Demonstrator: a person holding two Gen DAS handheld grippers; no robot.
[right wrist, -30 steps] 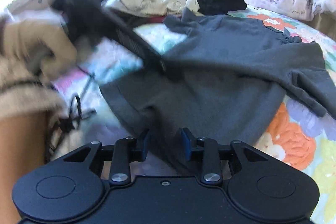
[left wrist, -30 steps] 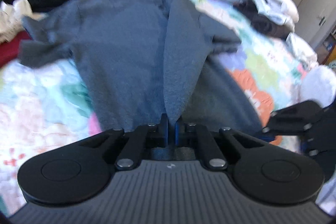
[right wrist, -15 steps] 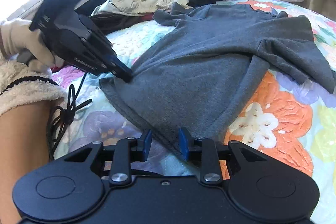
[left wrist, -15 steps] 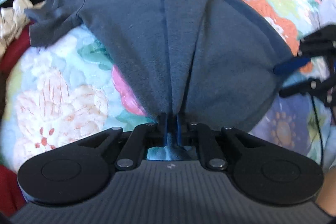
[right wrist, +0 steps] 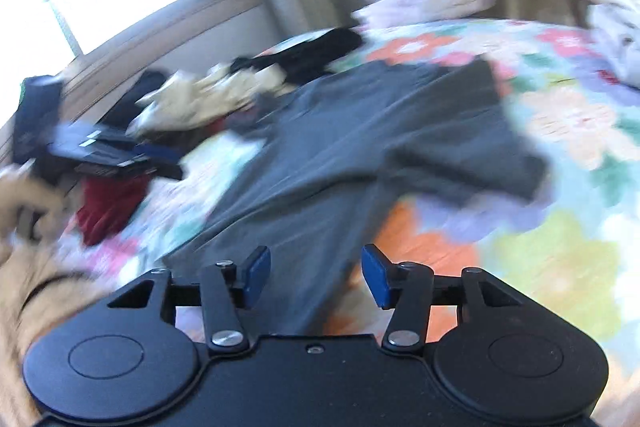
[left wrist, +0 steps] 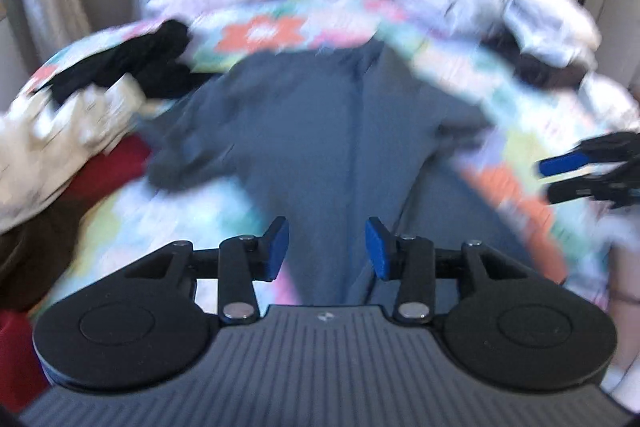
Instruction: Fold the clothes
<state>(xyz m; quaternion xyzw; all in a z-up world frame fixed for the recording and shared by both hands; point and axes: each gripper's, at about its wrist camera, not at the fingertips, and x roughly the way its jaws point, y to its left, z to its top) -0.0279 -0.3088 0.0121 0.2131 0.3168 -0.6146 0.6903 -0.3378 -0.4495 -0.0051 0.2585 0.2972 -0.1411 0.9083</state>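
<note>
We see a bed covered by a floral quilt [left wrist: 256,35] in pastel blues, greens and orange, both views blurred. Spread across the middle of it lies a grey shirt [left wrist: 320,147], collar end away from us and hem toward us, with a lengthwise crease down its middle. From the right wrist camera, the shirt [right wrist: 360,147] has one sleeve folded over onto its body, the sleeve end pointing toward the right side of the bed.

Along the left edge of the quilt sits a loose heap: a cream garment [left wrist: 60,131], a black garment [left wrist: 132,63] beyond it, and a dark red cloth [left wrist: 108,167] underneath. A pile of white clothes [left wrist: 500,7] rests at the far right corner.

The left gripper [left wrist: 326,247] hovers above the shirt's hem with its blue pads spread wide and nothing between them. The right gripper [right wrist: 316,277] is likewise spread wide and empty, above the hem's right side. In the left camera the right gripper [left wrist: 560,177] shows at the right edge, fingers parted, over the quilt beside the shirt.
</note>
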